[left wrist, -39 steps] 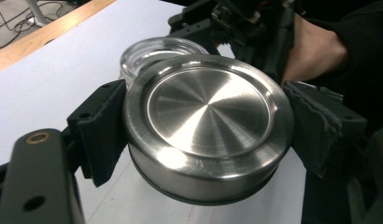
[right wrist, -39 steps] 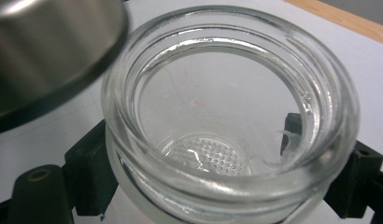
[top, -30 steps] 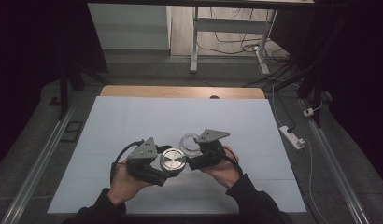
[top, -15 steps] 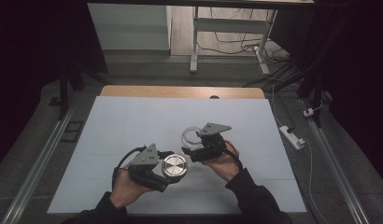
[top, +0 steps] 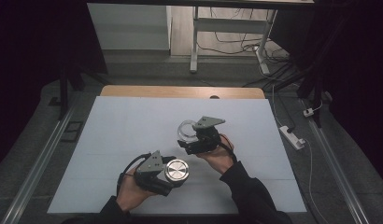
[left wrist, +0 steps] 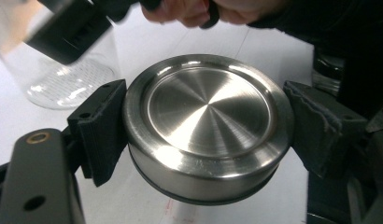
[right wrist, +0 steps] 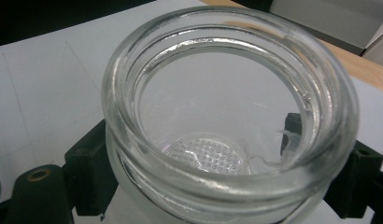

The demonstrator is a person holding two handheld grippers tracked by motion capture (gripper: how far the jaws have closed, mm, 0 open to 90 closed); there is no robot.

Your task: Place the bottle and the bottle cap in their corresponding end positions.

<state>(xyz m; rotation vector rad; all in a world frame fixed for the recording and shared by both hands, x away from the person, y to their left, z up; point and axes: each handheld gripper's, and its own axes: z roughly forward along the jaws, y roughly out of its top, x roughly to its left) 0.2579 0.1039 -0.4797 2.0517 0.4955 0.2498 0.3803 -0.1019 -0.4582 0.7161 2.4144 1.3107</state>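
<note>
Steel lid pinched in left jaws, glass jar at 1 o'clock pinched in right; keep lid level, set down gently.

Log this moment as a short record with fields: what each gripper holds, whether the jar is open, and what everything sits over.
left gripper: shut on the steel lid, pads on its rim at both sides
right gripper: shut on the glass jar, jaws on either side of the body below the rim
jar state: open, empty, dimpled base visible
lid and jar: apart, lid nearer the person
surface: white table mat
</note>
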